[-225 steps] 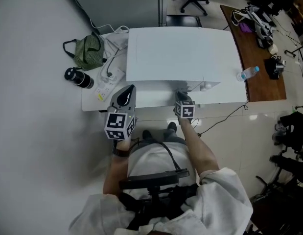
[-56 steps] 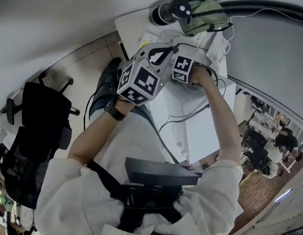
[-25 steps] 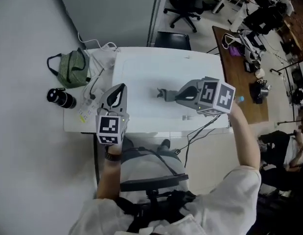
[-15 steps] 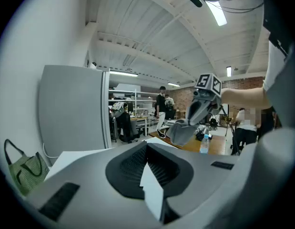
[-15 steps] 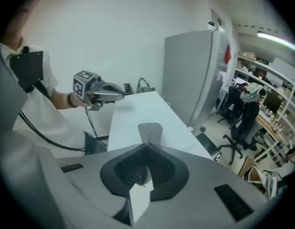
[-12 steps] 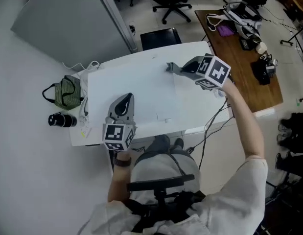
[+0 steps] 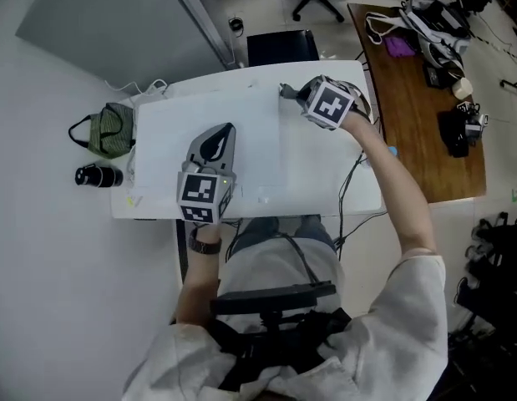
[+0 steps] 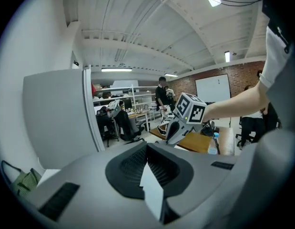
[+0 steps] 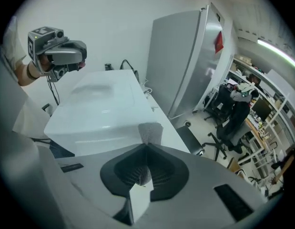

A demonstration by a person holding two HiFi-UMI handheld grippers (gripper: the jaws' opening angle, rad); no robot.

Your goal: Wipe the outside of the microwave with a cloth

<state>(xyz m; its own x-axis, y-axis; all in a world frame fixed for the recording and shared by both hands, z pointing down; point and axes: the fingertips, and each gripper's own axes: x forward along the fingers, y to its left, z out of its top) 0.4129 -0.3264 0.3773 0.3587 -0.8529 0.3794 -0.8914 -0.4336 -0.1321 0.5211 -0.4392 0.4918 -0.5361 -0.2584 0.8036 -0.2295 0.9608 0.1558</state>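
The white microwave (image 7: 266, 153) fills the middle of the head view, seen from above. My right gripper (image 7: 288, 92) is over the far right part of its top, shut on a small grey cloth (image 9: 149, 130) that sticks out past the jaw tips in the right gripper view. The cloth end hangs just over the microwave top (image 9: 102, 109) near its far edge. My left gripper (image 7: 223, 132) hovers over the front left part of the top with its jaws shut and nothing in them. The left gripper view shows the right gripper (image 8: 172, 129) ahead.
A green bag (image 7: 106, 130) and a black cylinder (image 7: 94, 175) lie on the table left of the microwave, with white cables beside them. A tall grey cabinet (image 9: 190, 61) stands behind. A wooden desk (image 7: 421, 98) with clutter is at the right, a black chair (image 7: 280, 47) beyond.
The right gripper has carried the cloth from the middle of the microwave top towards its far right edge. The left gripper has stayed over the front left part.
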